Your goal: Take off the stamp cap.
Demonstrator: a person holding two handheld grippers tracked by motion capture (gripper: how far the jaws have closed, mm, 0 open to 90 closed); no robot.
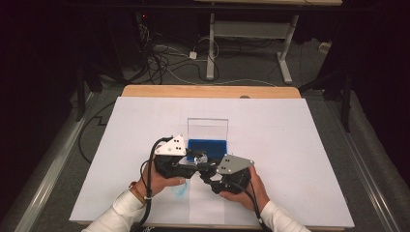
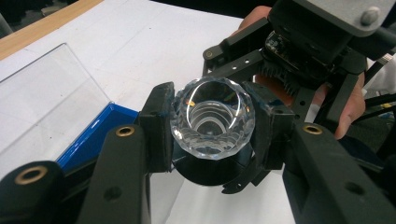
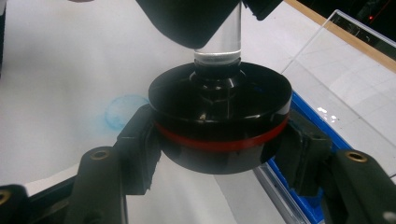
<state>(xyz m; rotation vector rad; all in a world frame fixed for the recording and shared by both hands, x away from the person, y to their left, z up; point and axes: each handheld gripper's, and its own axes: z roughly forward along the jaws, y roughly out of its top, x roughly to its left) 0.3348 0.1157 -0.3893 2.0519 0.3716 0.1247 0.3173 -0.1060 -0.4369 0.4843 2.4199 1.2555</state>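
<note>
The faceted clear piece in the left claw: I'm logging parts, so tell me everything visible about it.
The faceted clear piece looks like glass or crystal: a round hollow head with cut facets and a clear stem below. The stem enters a black round base ringed by a red band. The left claw is shut on the head; the right claw clamps the base. It is held above the white table cover, beside a blue tray.

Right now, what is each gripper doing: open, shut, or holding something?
Left gripper: shut on the clear faceted glass piece.
Right gripper: shut on the black disc base.
</note>
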